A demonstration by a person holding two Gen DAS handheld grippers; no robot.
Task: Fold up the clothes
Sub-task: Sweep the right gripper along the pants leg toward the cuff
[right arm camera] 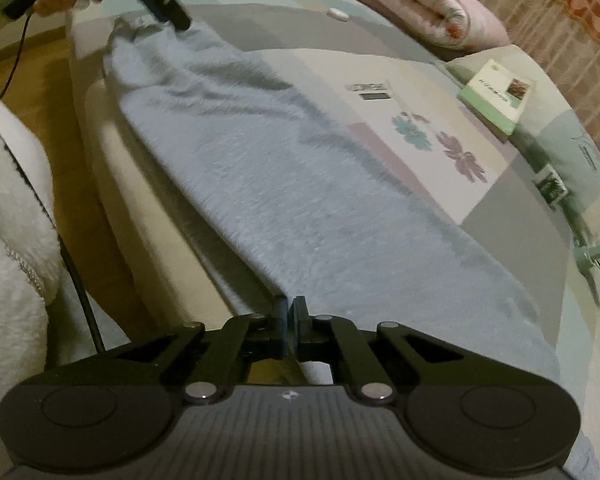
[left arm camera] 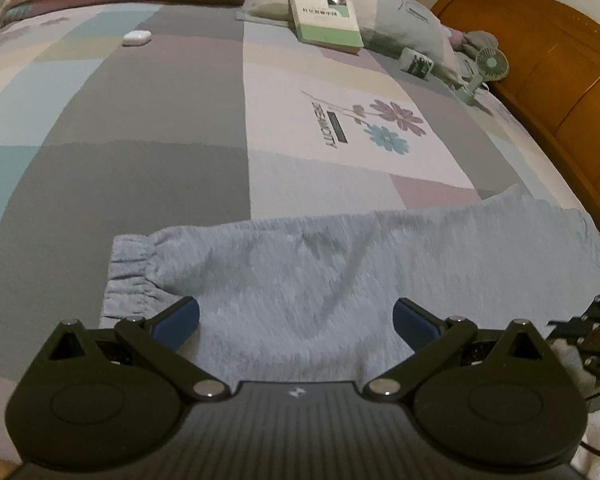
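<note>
Patchwork bedsheet (left arm camera: 148, 128) bears blue trousers (left arm camera: 300, 280); right tongs (right arm camera: 289, 312) pinch their edge.

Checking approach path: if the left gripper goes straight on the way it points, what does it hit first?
Most likely the light blue garment spread on the bed; the open left gripper hangs over it near the elastic waistband. Height above the cloth is unclear.

garment (left arm camera: 300, 272): 1 | book (left arm camera: 326, 12): 1 | fan (left arm camera: 486, 70): 1 | earbud case (left arm camera: 137, 37): 1
</note>
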